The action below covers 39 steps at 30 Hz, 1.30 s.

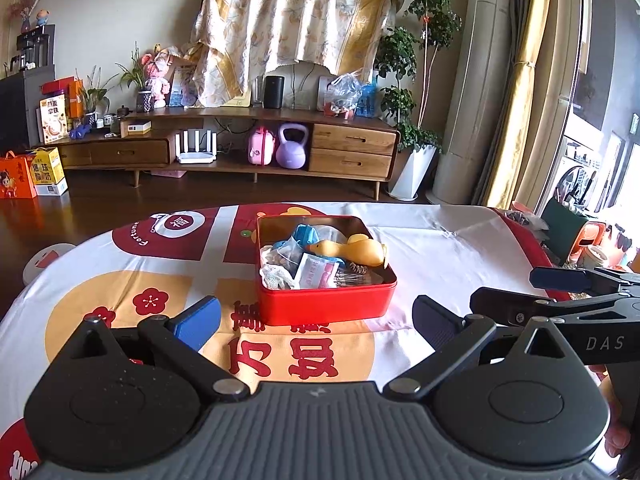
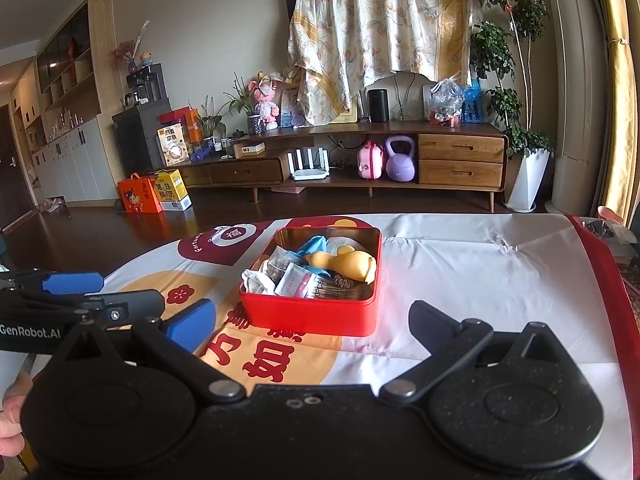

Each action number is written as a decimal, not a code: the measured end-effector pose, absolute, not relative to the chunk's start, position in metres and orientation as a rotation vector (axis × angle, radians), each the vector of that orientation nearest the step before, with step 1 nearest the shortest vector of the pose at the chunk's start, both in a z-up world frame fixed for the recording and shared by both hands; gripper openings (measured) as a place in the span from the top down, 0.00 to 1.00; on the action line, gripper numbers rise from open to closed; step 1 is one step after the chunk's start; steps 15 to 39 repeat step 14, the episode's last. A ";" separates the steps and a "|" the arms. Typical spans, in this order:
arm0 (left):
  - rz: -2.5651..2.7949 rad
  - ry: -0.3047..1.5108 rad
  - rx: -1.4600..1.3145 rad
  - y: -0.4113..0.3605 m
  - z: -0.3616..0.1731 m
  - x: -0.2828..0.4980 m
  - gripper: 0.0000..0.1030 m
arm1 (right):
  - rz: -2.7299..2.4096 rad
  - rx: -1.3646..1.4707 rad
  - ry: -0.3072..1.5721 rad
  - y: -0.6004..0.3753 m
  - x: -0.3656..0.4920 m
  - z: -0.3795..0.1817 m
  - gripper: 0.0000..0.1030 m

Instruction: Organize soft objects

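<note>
Both claws, left claw (image 1: 316, 320) and right claw (image 2: 312, 320), hover spread and empty before the red tin (image 1: 326, 300), whose heaped yellow duck (image 1: 356, 250) could spill if nudged.

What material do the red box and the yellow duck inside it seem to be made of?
Red box: probably painted tin; its inner walls show a dull metallic sheen. Yellow duck: likely soft rubber or silicone; smooth, matte, rounded skin. Neither is certain from the look alone.

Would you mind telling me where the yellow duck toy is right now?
In both wrist views the yellow duck toy lies inside the red tin at its far right, on top of the blue cloth and beside the packets.
</note>
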<state>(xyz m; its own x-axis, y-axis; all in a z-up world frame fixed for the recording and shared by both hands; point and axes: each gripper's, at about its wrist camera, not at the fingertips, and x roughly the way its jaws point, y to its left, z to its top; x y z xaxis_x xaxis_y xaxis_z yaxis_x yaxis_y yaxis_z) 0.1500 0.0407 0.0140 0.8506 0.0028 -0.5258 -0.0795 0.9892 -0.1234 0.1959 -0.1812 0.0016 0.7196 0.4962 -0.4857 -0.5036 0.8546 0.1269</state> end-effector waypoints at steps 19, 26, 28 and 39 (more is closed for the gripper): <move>0.043 0.554 -0.141 0.044 0.014 0.150 0.00 | 0.551 -0.016 0.539 -0.180 0.196 -0.001 0.00; 0.043 0.554 -0.141 0.044 0.014 0.150 0.00 | 0.551 -0.016 0.539 -0.180 0.196 -0.001 0.00; 0.043 0.554 -0.141 0.044 0.014 0.150 0.00 | 0.551 -0.016 0.539 -0.180 0.196 -0.001 0.00; 0.043 0.554 -0.141 0.044 0.014 0.150 0.00 | 0.551 -0.016 0.539 -0.180 0.196 -0.001 0.00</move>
